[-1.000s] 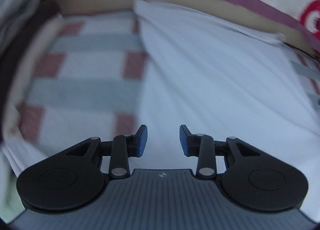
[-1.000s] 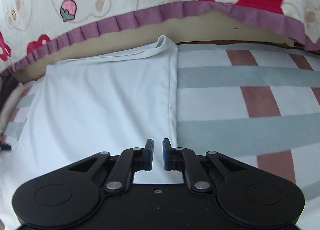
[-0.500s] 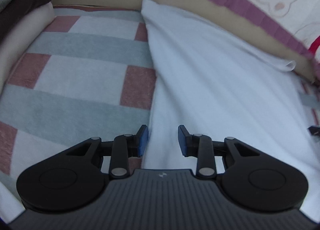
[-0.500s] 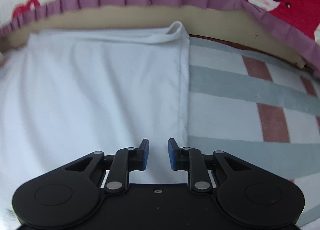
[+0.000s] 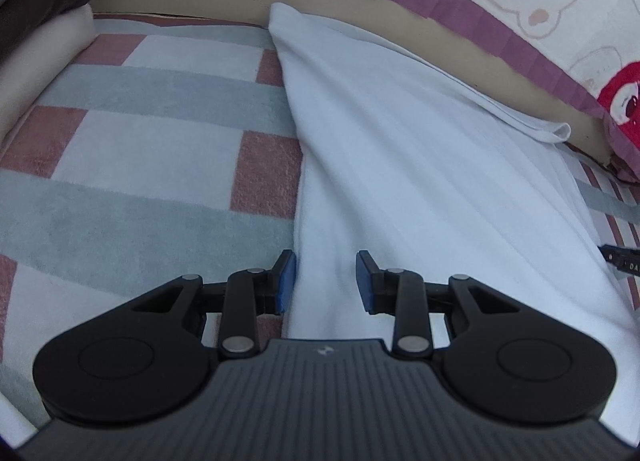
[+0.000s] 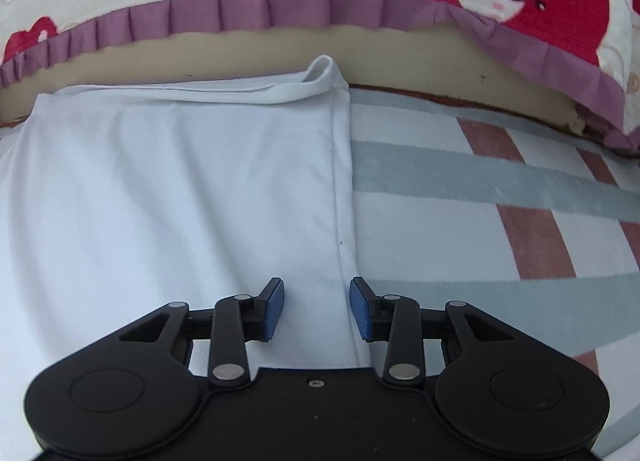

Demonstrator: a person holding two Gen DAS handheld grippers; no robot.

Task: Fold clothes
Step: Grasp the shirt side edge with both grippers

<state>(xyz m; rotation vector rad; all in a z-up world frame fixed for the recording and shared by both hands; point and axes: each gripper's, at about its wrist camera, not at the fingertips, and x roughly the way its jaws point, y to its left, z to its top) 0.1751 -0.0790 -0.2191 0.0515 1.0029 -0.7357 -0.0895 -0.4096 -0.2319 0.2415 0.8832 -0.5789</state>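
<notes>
White garment (image 6: 180,189) | near end hidden behind right gripper (image 6: 316,307)

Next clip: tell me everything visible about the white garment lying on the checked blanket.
The white garment looks like thin, soft knit cloth, folded into a long panel that lies flat on the checked blanket with shallow lengthwise wrinkles. Its far end reaches the beige ledge, where a layered hemmed edge curls up at one corner. A stitched hem runs along its right side. The left tool stands open astride its left edge; whether the pads touch the cloth cannot be told.
</notes>
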